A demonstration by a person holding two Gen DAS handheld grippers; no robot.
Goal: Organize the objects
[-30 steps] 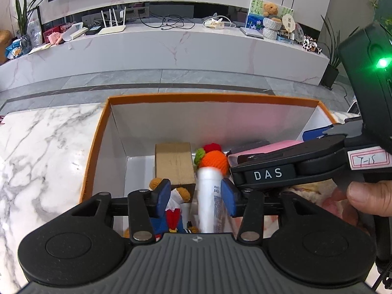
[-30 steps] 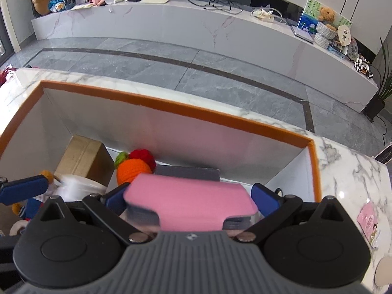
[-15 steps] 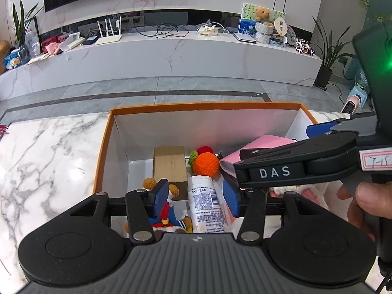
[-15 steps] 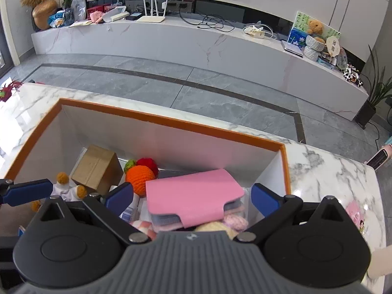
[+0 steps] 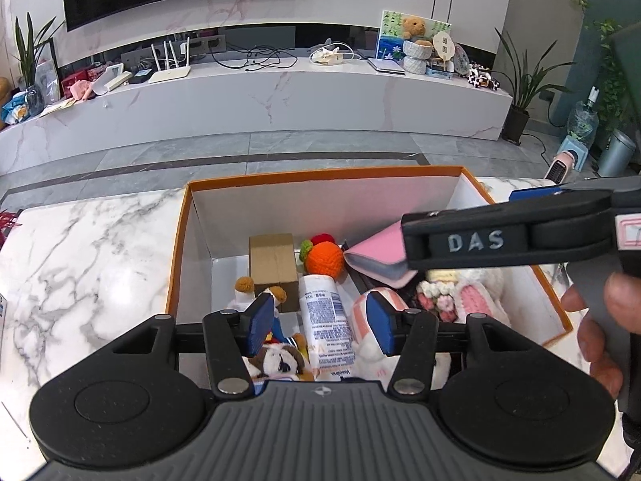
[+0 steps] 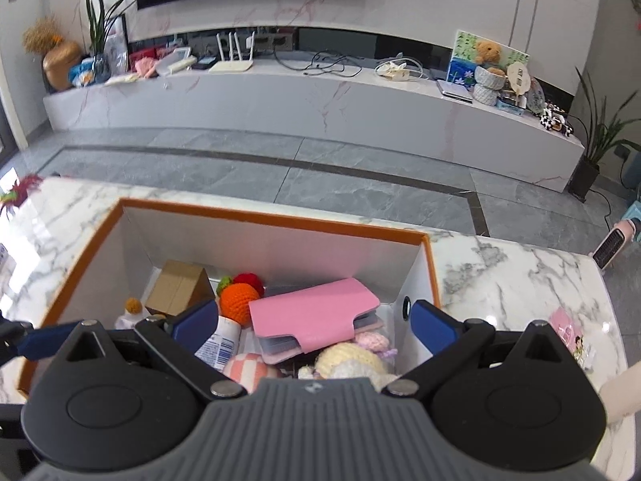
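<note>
Both grippers (image 5: 318, 322) (image 6: 314, 320) higher, open, empty.

The black right gripper (image 5: 521, 236) covers most of the pink fabric card wallet (image 5: 376, 256) in the left wrist view. The white plastic bottle's (image 5: 326, 320) label print is too small to read.

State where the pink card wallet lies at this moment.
In the right wrist view the pink card wallet lies inside the orange-rimmed box, right of the orange crochet ball, atop the knitted toys.
</note>
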